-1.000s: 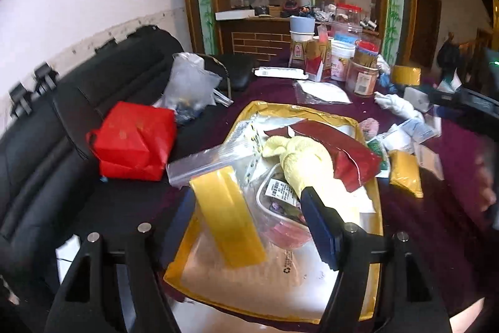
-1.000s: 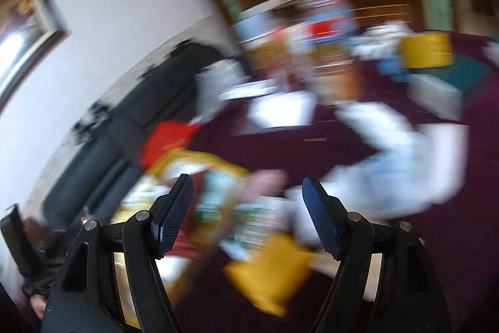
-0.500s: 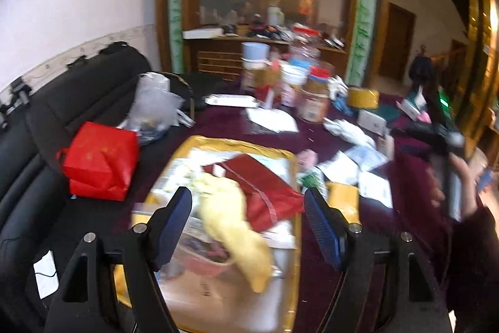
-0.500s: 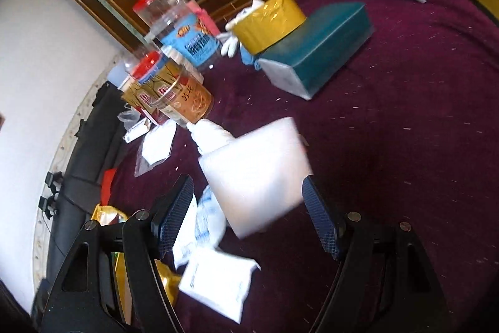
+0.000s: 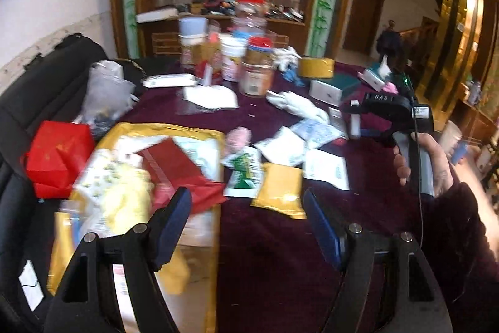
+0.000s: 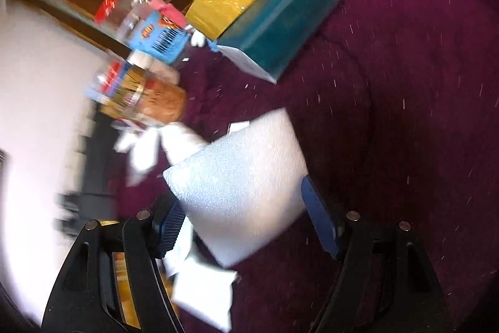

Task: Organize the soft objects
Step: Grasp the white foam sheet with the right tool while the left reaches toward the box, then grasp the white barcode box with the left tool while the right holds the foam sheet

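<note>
White foam block (image 6: 240, 195) is lying on the maroon tablecloth (image 6: 405, 83), between the closing right gripper (image 6: 240, 227) fingers; contact is unclear. Left gripper (image 5: 246, 227) is hovering open, empty. Off-centre squeezing risks ejecting the block.

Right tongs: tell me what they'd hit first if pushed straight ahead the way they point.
The white foam block. It already sits between the open tongs, seemingly untouched by either pad, though blur hides the contact. Past it lies the purple tablecloth.
</note>
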A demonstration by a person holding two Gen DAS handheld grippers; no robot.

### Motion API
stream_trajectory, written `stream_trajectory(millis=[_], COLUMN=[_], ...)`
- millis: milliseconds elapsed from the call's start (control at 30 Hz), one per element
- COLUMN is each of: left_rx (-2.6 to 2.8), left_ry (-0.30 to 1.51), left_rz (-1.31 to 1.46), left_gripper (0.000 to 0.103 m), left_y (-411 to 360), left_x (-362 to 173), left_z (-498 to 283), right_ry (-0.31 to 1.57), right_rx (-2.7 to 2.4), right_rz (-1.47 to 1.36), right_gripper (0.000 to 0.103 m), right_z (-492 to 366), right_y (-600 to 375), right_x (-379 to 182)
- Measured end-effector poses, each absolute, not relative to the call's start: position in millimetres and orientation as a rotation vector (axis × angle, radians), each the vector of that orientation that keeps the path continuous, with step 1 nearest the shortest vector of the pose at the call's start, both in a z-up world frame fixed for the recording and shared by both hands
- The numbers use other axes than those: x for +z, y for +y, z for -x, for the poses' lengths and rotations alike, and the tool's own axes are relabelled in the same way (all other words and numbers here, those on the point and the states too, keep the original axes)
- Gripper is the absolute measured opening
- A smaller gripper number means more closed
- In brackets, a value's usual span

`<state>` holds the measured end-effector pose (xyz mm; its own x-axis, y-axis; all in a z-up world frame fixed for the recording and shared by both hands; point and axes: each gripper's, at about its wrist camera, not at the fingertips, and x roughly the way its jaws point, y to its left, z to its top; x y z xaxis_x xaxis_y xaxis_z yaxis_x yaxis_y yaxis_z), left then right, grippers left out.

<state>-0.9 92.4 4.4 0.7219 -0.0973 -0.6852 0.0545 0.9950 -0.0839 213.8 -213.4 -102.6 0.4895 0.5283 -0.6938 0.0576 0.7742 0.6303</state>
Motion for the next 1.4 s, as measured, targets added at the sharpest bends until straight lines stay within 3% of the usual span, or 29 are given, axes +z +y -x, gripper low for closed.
stream_trajectory(millis=[167, 333, 400, 433, 933, 1133, 1233, 1300, 1367, 1400], left_rx=[-0.175, -0.194, -0.159, -0.148, 0.061, 0.082, 0.06, 0.031, -0.002, -0.004], left_ry=[0.856, 0.919, 0.938, 0.96, 1.06, 1.144, 1.102, 1.09, 1.036, 1.016], left_rz=[0.072, 0.104, 0.09, 0.074, -0.268, -0.266, -0.181, -0.145, -0.202, -0.248], left_gripper=[0.074, 0.074, 0.074, 0.074, 0.074, 0.077, 0.077, 0.074, 0.044, 0.036], left_y=[50, 2, -14, -25, -110, -112, -100, -93, -100, -105], left_x=[-9, -13, -16, -20, -65, -94, -93, -93, -91, -91], left_z=[-35, -99, -123, -139, -236, -252, -251, -248, -238, -233], right_ry=[1.035, 1.047, 1.057, 1.083, 1.144, 1.145, 1.144, 1.143, 1.142, 1.142], right_rx=[0.557, 0.588, 0.558, 0.488, 0.512, 0.515, 0.509, 0.507, 0.506, 0.504], right_rz=[-1.033, -1.196, -1.245, -1.234, -1.264, -1.296, -1.297, -1.304, -1.305, -1.303], right_gripper=[0.051, 0.048, 0.031, 0.009, 0.011, 0.012, 0.012, 0.012, 0.012, 0.012], right_z=[-199, -203, -202, -201, -212, -212, -210, -211, -209, -209], right_y=[-266, -295, -306, -315, -315, -318, -319, -319, -320, -321], right_x=[-133, -152, -160, -164, -177, -181, -181, -182, -183, -183])
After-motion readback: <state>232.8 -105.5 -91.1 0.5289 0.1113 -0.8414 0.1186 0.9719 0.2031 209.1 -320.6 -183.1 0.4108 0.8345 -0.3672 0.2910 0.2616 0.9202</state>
